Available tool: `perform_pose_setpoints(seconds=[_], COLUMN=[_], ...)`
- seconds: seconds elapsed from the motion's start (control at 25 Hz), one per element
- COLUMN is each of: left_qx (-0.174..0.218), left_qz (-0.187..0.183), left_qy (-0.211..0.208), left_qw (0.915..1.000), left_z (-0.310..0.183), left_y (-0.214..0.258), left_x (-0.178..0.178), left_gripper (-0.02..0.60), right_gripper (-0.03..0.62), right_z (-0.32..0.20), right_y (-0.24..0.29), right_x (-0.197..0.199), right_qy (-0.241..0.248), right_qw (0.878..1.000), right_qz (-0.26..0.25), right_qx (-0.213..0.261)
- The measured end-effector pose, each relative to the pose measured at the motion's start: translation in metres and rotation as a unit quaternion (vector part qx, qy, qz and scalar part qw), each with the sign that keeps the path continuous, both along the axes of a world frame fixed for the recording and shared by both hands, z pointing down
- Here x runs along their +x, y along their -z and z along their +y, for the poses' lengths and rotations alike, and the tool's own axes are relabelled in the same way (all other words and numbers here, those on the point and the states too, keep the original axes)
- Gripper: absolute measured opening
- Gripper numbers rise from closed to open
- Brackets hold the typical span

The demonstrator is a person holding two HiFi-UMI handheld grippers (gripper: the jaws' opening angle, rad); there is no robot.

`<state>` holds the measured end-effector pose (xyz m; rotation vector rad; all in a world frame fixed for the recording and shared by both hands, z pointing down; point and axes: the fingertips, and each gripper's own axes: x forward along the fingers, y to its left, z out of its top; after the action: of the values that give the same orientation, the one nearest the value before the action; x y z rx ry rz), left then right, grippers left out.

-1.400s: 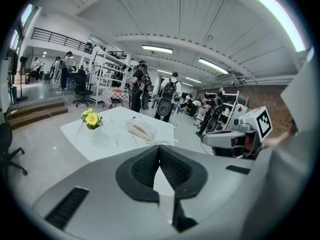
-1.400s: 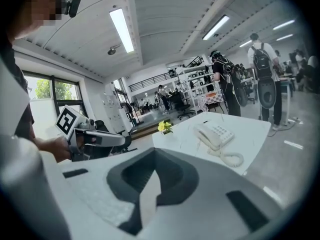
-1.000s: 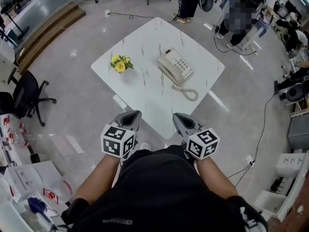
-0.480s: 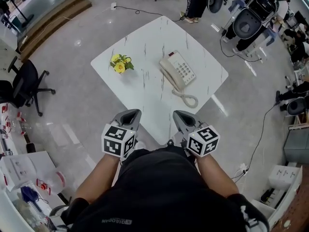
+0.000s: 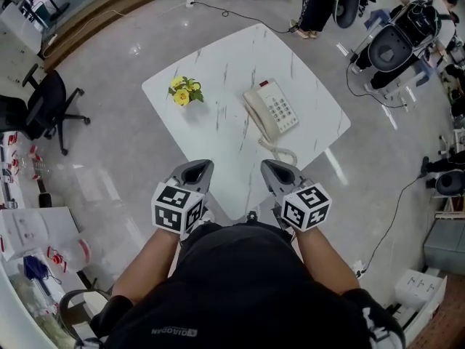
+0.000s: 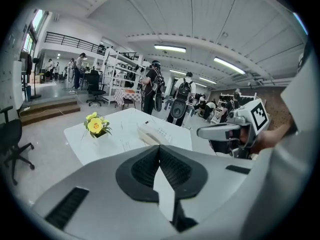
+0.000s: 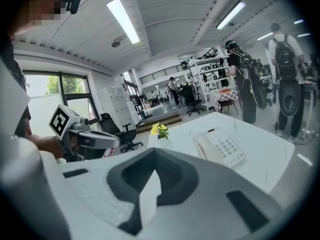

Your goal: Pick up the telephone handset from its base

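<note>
A cream telephone (image 5: pixel 271 110) sits on the right half of a white marble table (image 5: pixel 218 133). Its handset (image 5: pixel 256 115) lies on the base along the left side, and a coiled cord (image 5: pixel 285 154) trails toward the near edge. My left gripper (image 5: pixel 196 171) and right gripper (image 5: pixel 278 173) hover side by side just short of the table's near corner, both shut and empty. The left gripper view has the telephone (image 6: pixel 155 132) far ahead beyond the shut jaws. In the right gripper view the telephone (image 7: pixel 223 149) lies ahead to the right, handset (image 7: pixel 205 146) still resting on it.
A small pot of yellow flowers (image 5: pixel 184 91) stands on the table's left part. A black office chair (image 5: pixel 42 116) is on the floor at left. Cables (image 5: pixel 389 209) run over the floor at right. People and equipment (image 5: pixel 396 46) stand beyond the table, shelves (image 5: pixel 33 267) at lower left.
The table and telephone have drawn closer to me in the head view. Both grippers have come forward to its near corner, still shut.
</note>
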<state>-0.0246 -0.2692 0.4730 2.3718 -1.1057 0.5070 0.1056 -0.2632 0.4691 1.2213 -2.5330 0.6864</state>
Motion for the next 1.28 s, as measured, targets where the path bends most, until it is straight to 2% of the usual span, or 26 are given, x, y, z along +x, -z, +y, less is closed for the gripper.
perform_pose_setpoints(seconds=[0.36,0.52,0.76,1.28], left_qx=[-0.010,0.006,0.006,-0.002], left_qz=[-0.011,-0.027,-0.024,-0.009], left_qy=[0.012,0.018,0.015,0.021], left_qw=[0.9998,0.9995,0.9996,0.9997], left_z=[0.002,0.000,-0.001,-0.001], left_y=[-0.001,0.002,0.003,0.002], left_x=[0.005,0.007,0.010,0.004], left_gripper=[0.002,0.002,0.002,0.002], right_gripper=[0.000,0.000,0.000,0.023], right_z=[-0.008,-0.006,-0.008,-0.007], right_y=[-0.006,-0.007,-0.005,-0.006], right_x=[0.010,0.010,0.008,0.002], right_qy=[0.001,0.008,0.012,0.023], right_qw=[1.000,1.000,1.000,0.998], right_qz=[-0.015,-0.013,-0.010,0.047], right_qx=[0.001,-0.001,0.004,0.026])
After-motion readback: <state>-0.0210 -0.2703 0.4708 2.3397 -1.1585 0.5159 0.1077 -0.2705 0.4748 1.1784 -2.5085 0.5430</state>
